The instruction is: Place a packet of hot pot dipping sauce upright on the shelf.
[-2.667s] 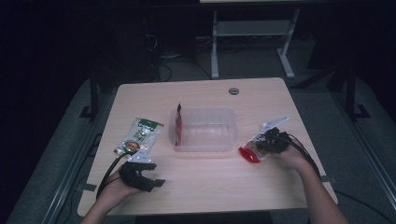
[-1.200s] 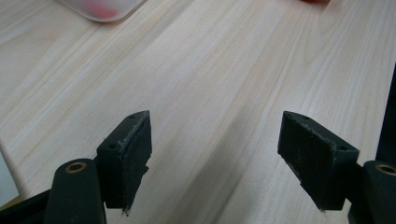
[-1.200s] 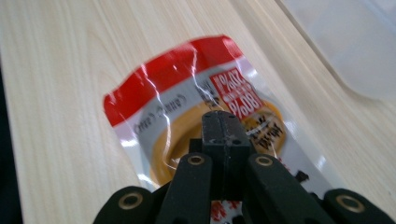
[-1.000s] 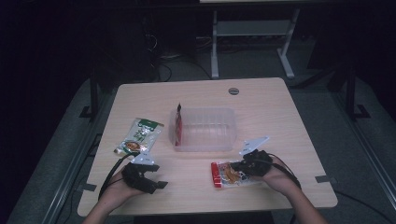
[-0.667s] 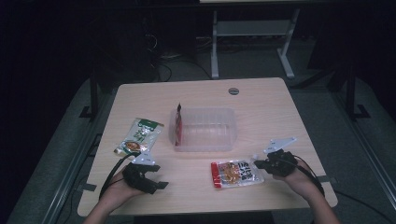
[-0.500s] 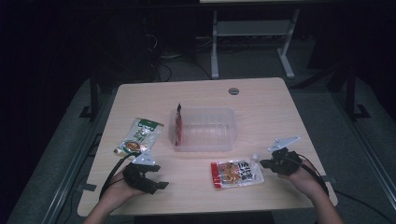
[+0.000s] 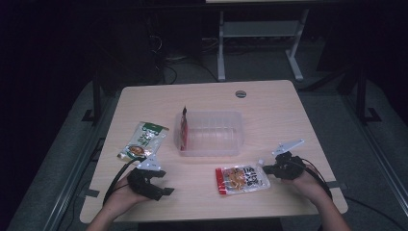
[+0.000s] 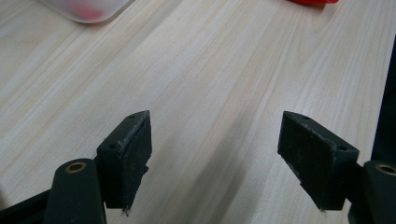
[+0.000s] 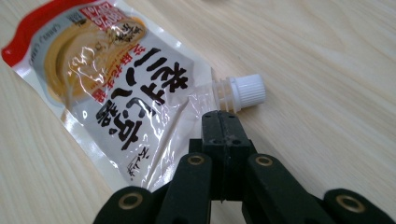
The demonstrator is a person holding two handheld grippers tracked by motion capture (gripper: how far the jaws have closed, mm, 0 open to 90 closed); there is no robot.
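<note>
A red-and-white sauce pouch (image 7: 242,178) with a white screw cap (image 9: 247,91) lies flat on the wooden table (image 7: 269,115) near its front edge. In the right gripper view the pouch (image 9: 116,79) spreads left of the jaws. My right gripper (image 7: 265,168) (image 9: 224,116) is shut, its tip just short of the spout; nothing shows pinched between the jaws. My left gripper (image 7: 161,184) (image 8: 215,140) stands open over bare wood at the front left, holding nothing.
A clear plastic container (image 7: 211,114) sits mid-table with a red packet (image 7: 184,130) upright at its left end. A green pouch (image 7: 143,139) lies left of it. A round grommet (image 7: 240,93) is at the back. The container's corner (image 8: 84,7) edges the left gripper view.
My right gripper carried the red-and-white pouch from the right side toward the front, laid it flat, and drew back a little to the right. The left gripper stayed put.
</note>
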